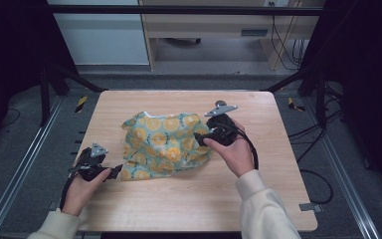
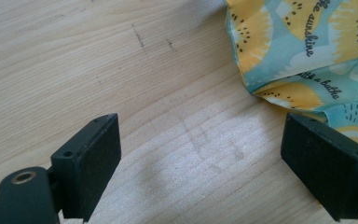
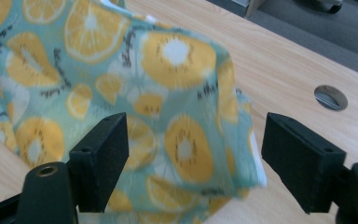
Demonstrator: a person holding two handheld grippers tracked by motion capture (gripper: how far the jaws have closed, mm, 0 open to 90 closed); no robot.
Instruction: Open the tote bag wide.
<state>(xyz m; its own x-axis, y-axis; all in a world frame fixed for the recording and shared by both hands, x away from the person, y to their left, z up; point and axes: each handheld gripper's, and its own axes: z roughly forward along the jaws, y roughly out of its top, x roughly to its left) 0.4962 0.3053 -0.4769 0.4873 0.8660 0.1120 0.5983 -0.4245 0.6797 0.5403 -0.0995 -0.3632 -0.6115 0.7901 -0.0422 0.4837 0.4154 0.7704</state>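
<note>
A teal cloth (image 1: 164,144) printed with orange and lemon slices lies bunched on the wooden table (image 1: 189,204). My left gripper (image 1: 115,172) rests at the cloth's near left corner. Its jaws stand open over bare wood in the left gripper view (image 2: 200,163), and the cloth (image 2: 307,42) lies just beyond the right jaw. My right gripper (image 1: 201,138) is at the cloth's right side. A raised, blurred fold of the cloth (image 3: 121,70) stands between its wide jaws (image 3: 193,158), with a small gap at the right pad.
A round hole (image 3: 331,97) is in the table top beyond the right gripper. Metal rails (image 1: 25,164) run along both sides of the table. A cable (image 1: 251,149) loops from the right gripper over the hand. Bare wood lies in front of the cloth.
</note>
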